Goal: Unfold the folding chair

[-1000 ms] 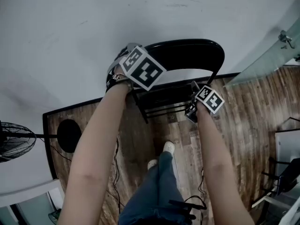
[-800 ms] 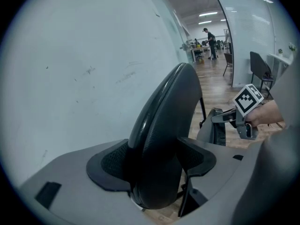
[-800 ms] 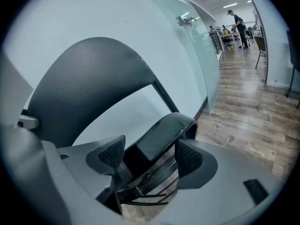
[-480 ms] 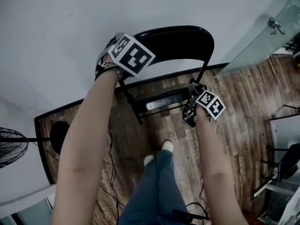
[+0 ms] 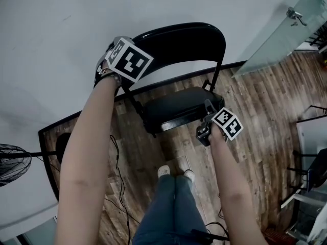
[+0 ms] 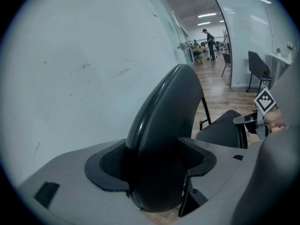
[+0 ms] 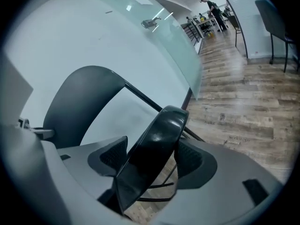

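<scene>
Two clamps on the folding chair [image 5: 179,80], which stands on the wood-plank floor [image 5: 255,101] close against the pale wall [image 5: 51,29]. Left hand-held gripper [image 6: 157,161] closed on the top edge of the backrest [image 5: 179,42] near its left corner, pads pressing both faces. Right hand-held gripper [image 7: 150,161] closed on the front rim of the seat [image 5: 173,108] at its right corner, rim wedged between the pads. Seat swung out from the backrest and close to level, probably not yet fully down. Handling, as a guess: stiff all over, moderate weight, nothing fragile, pivoting only at the side hinges. Best held as now, one grip steadying the backrest top and one pushing the seat's front edge down. Better kept off the thin tube frame [image 5: 217,75], likely too narrow and slick, and near the hinge pinch. Backrest a curved black panel with rounded corners and a fine pebbled, leather-like grain. Seat a rounded dark slab with a smooth, glossy rim, so some risk of pads sliding. Legs and braces thin dark tubing, apparently metal. Floor matte brown planks.
</scene>
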